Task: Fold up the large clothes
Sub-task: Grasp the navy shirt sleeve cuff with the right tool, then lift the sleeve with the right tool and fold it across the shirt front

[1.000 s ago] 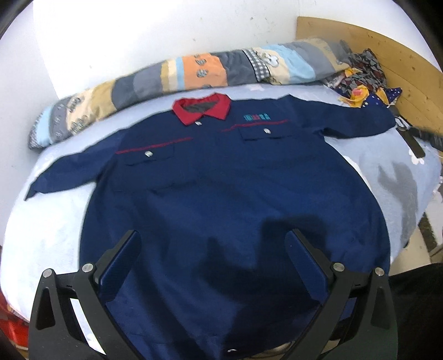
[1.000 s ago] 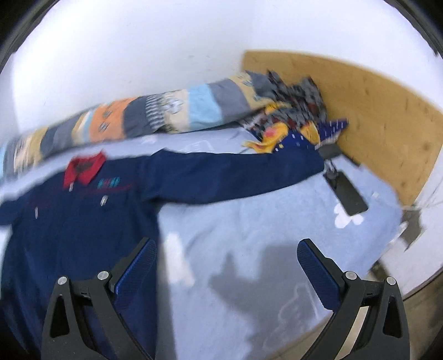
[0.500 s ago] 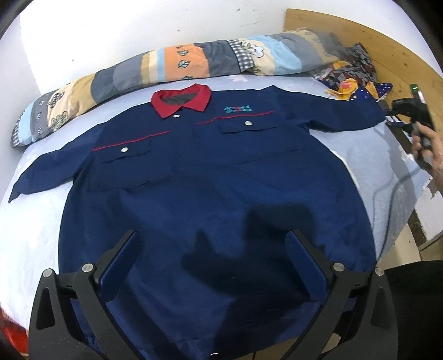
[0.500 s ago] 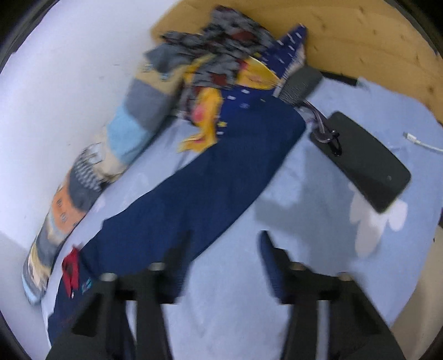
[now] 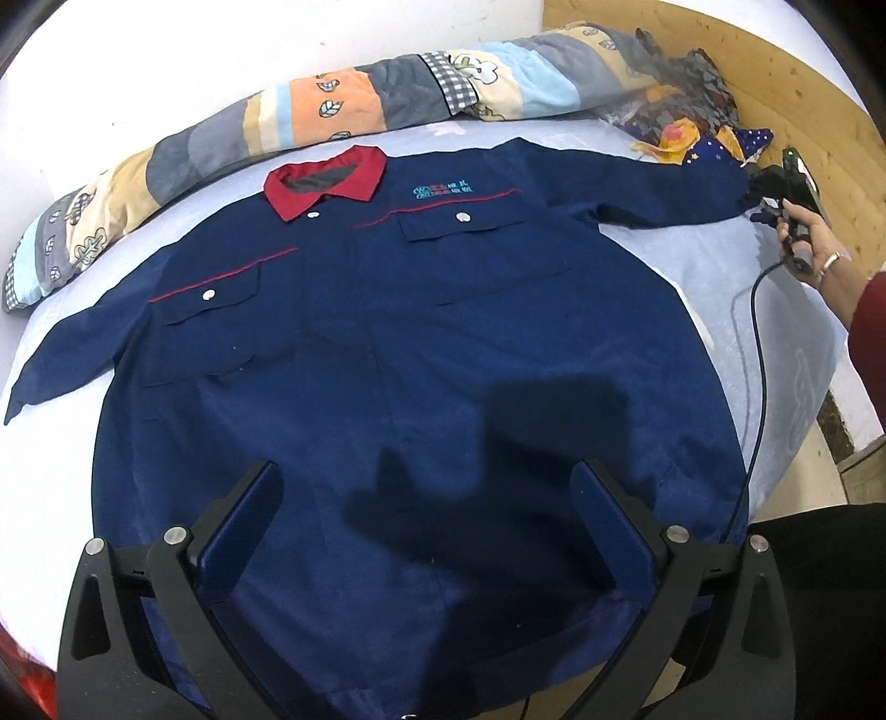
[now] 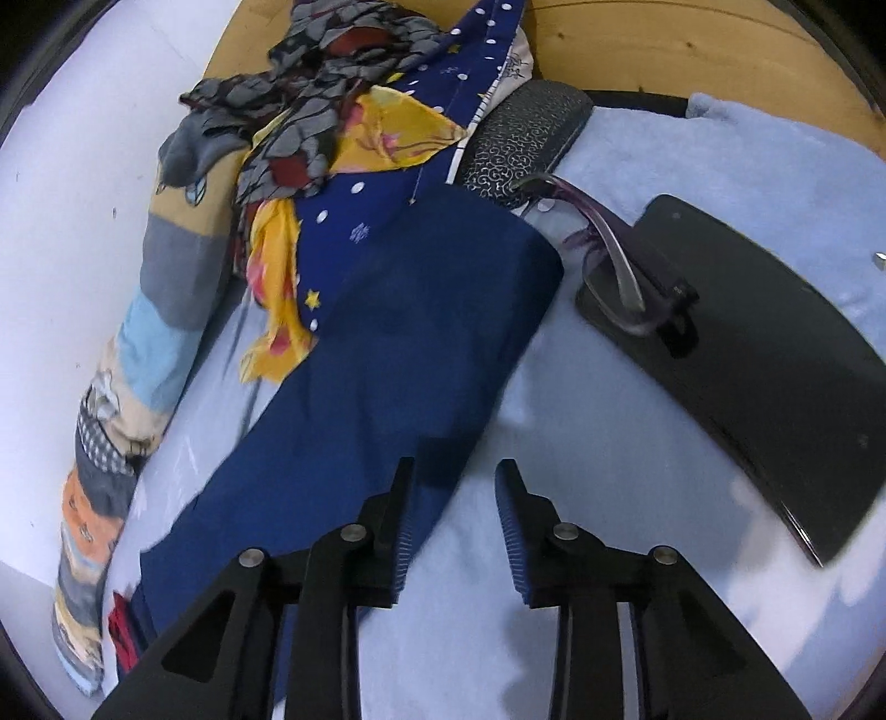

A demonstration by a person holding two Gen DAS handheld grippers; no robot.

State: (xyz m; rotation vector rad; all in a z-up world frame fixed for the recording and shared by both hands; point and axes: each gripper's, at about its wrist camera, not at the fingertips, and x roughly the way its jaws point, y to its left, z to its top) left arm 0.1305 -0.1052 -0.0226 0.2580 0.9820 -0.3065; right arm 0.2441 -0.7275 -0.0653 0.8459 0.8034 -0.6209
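A large navy work shirt point(image 5: 387, 354) with a red collar point(image 5: 326, 180) lies flat, front up, sleeves spread, on a light blue bed. My left gripper point(image 5: 426, 498) is wide open and empty, hovering above the shirt's lower hem. My right gripper point(image 6: 454, 498) is partly open and empty, low over the edge of the shirt's right sleeve point(image 6: 387, 360) near the cuff. It also shows in the left wrist view point(image 5: 775, 188), held by a hand at the sleeve end.
A patchwork rolled quilt point(image 5: 310, 122) lies along the wall. A heap of patterned clothes point(image 6: 343, 127) sits by the wooden headboard point(image 6: 692, 44). A black phone point(image 6: 747, 343), glasses point(image 6: 603, 243) and a dark case point(image 6: 526, 133) lie beside the cuff.
My right gripper has swung toward the sleeve cuff, come down close to it, and narrowed its jaws. My left gripper has shifted slightly and stays wide open.
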